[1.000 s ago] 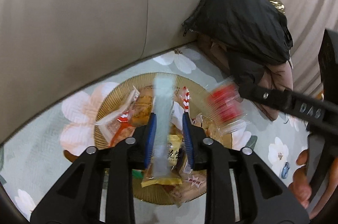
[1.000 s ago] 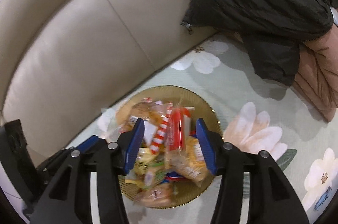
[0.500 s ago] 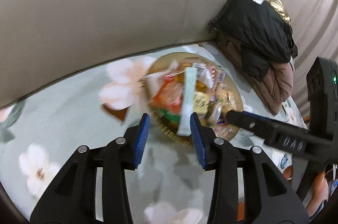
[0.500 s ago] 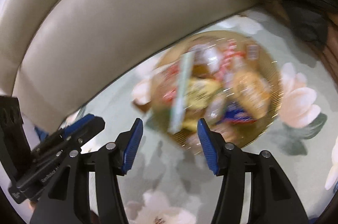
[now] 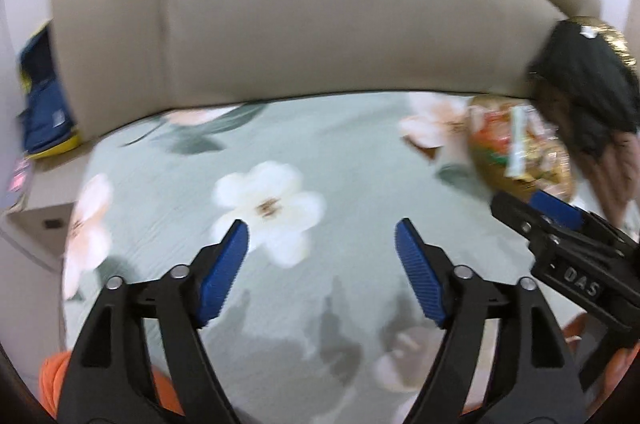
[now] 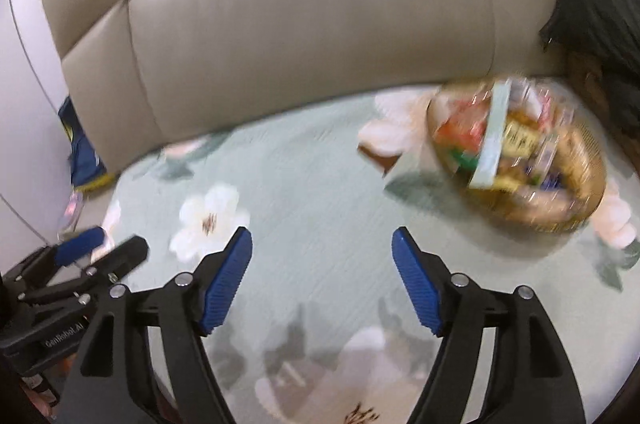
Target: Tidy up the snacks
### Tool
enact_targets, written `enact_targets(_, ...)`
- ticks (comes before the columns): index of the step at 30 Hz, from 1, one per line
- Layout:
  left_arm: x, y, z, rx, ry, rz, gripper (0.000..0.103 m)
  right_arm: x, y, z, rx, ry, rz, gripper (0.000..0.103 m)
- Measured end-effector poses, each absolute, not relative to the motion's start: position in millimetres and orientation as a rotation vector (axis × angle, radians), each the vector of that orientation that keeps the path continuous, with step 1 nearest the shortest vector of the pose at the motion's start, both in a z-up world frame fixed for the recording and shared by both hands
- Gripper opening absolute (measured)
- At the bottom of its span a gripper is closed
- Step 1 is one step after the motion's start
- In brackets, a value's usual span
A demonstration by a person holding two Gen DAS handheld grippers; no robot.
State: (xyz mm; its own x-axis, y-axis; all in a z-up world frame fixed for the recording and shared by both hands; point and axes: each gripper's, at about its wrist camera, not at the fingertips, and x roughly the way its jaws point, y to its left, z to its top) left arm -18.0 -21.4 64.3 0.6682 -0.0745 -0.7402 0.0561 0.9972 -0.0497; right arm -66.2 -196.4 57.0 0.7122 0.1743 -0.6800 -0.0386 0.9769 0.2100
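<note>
Both tools are spread wide with nothing between their blue pads. The left tool [image 5: 322, 256] hangs above a pale green bedspread [image 5: 360, 163] printed with white and pink flowers. The right tool [image 6: 322, 264] hangs above the same cloth, and its black frame shows at the right edge of the left view.

The snacks [image 6: 516, 139] lie heaped on a round gold plate [image 6: 592, 179] that rests on the bedspread, well apart from both tools, far to the right near the padded beige headboard [image 5: 320, 23]. A long pale green packet [image 6: 494, 139] lies across the top of the heap. The wrappers are too blurred to read.

Just beside the plate, at the right edge, lies a black jacket [image 6: 600, 11]. A blue and yellow bag [image 5: 42, 103] sits past the left end of the headboard.
</note>
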Motion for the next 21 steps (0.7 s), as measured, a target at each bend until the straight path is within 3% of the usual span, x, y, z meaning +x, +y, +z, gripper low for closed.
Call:
enact_targets(2, -23, -11, 54, -0.033, 0.828, -0.033, 0.092, -64, -192, 52, 0.175, 0.783, 0.127, 0.073)
enact_targets(9, -20, 2, 28, -0.003, 0.871, 0.011, 0.098, -66, -172, 45, 0.047, 0.77, 0.073, 0.083)
enact_targets(21, -7, -1, 13, 0.009, 0.932, 0.045, 0.099, -59, -172, 29, 0.018, 0.813, 0.059, 0.087)
